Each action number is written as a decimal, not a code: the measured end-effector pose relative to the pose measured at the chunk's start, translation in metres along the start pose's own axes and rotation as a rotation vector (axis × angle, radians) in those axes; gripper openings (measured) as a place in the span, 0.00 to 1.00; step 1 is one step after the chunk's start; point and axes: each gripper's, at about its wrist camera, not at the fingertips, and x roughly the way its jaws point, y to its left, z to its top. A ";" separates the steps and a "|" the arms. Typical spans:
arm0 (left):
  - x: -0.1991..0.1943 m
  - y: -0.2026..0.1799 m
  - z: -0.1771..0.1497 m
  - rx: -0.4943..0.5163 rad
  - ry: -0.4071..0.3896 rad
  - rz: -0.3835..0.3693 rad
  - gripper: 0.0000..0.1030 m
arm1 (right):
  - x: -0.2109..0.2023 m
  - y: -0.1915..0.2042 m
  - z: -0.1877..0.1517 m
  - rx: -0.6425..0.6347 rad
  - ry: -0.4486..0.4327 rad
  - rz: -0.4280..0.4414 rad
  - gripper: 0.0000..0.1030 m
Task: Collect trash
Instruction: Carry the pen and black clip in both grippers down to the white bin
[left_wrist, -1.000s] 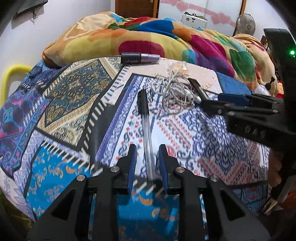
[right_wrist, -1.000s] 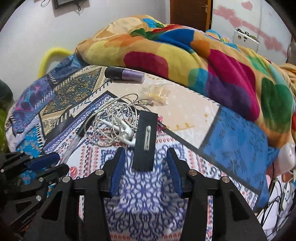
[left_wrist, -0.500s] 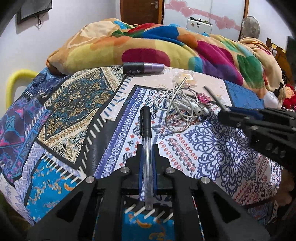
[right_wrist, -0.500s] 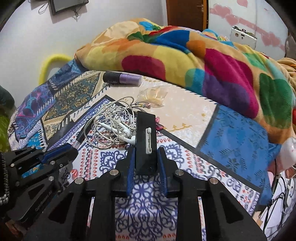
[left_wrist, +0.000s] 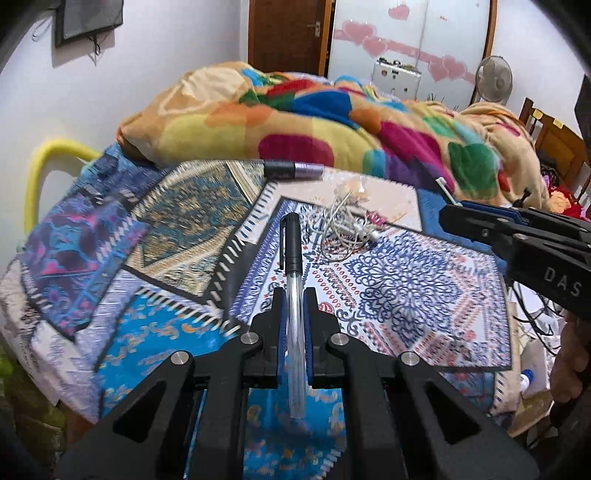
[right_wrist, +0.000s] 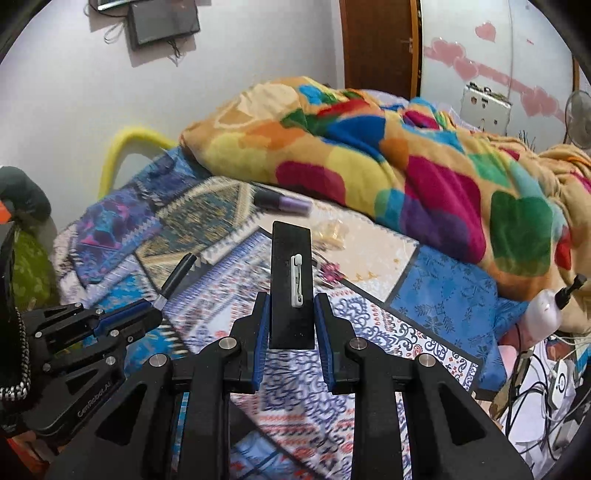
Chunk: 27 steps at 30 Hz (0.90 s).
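Left wrist: fingers (left_wrist: 295, 314) clamp pen (left_wrist: 294, 280), right's (right_wrist: 291, 321) clamp black badge (right_wrist: 291, 284), above patterned bedspread (left_wrist: 399, 295)

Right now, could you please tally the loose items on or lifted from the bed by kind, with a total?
Pens: 1, the pen held in the left gripper
Black flat pieces with a white clip: 1, the black card in the right gripper
Purple tubes: 1, the purple tube
Tangled cables: 1, the earphone cable
Clear wrappers: 1, the clear wrapper
Total: 5
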 end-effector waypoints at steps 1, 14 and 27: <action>-0.010 0.001 0.000 0.001 -0.010 0.002 0.07 | -0.008 0.005 0.002 -0.002 -0.009 0.008 0.21; -0.124 0.037 -0.029 -0.064 -0.110 0.045 0.07 | -0.077 0.086 0.004 -0.105 -0.092 0.104 0.21; -0.197 0.118 -0.104 -0.206 -0.122 0.123 0.07 | -0.097 0.185 -0.022 -0.201 -0.084 0.238 0.21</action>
